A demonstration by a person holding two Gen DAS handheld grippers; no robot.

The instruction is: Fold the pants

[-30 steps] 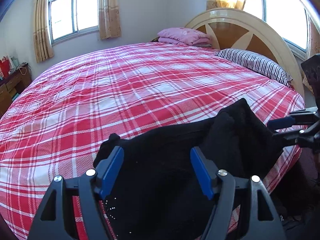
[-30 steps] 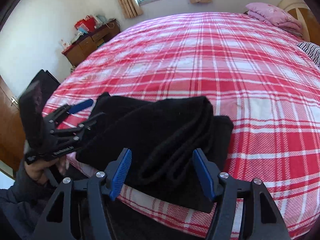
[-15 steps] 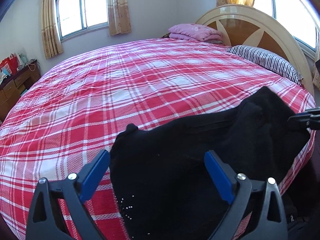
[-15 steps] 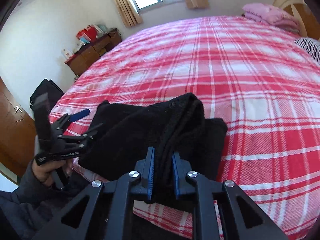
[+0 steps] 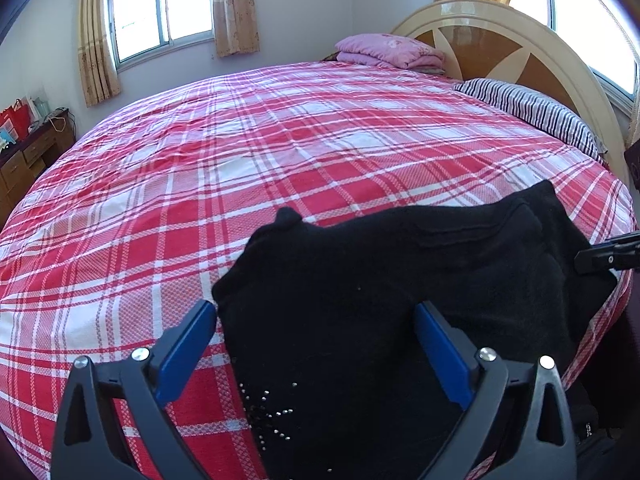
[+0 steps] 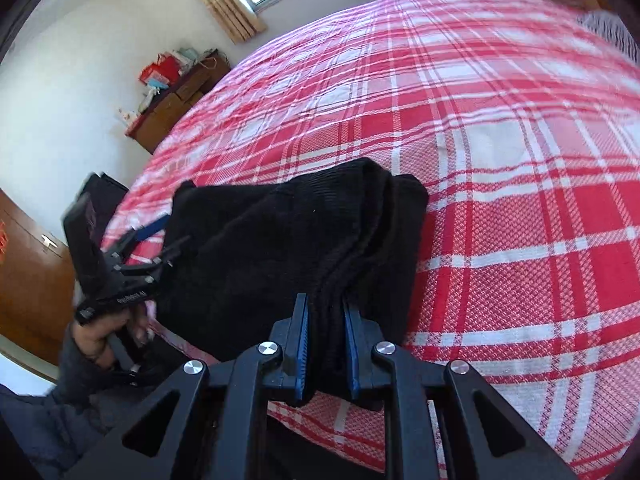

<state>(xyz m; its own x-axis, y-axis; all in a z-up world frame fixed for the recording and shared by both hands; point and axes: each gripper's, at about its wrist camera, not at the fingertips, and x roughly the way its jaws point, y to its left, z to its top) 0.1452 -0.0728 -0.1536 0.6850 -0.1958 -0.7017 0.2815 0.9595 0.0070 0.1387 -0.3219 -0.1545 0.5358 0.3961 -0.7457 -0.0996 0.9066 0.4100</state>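
A bed (image 5: 280, 152) with a red-and-white plaid cover fills both views, its arched cream-and-brown headboard (image 5: 500, 36) at the far end. The black pants (image 5: 380, 280) lie folded into a thick bundle at the near edge of the bed, the long axis running along that edge, from the left gripper's side across to the right gripper's. A scatter of small shiny studs shows on the fabric close to the left wrist camera.

The right gripper (image 6: 325, 344) is clamped on one end of the pants — its blue pads (image 6: 303, 344) squeeze a stack of folded layers between them. The left gripper (image 5: 316, 346) stands spread wide over the other end, with fabric lying between its pads (image 5: 186, 350) but not pinched. In the right wrist view, white lettering runs along its body, too blurred to read.

Beyond lie a striped pillow (image 5: 532, 110) and a folded pink blanket (image 5: 390, 50) by the headboard, curtained windows (image 5: 160, 8), and a wooden dresser (image 6: 176, 108) bearing red bags — all well apart from the pants.
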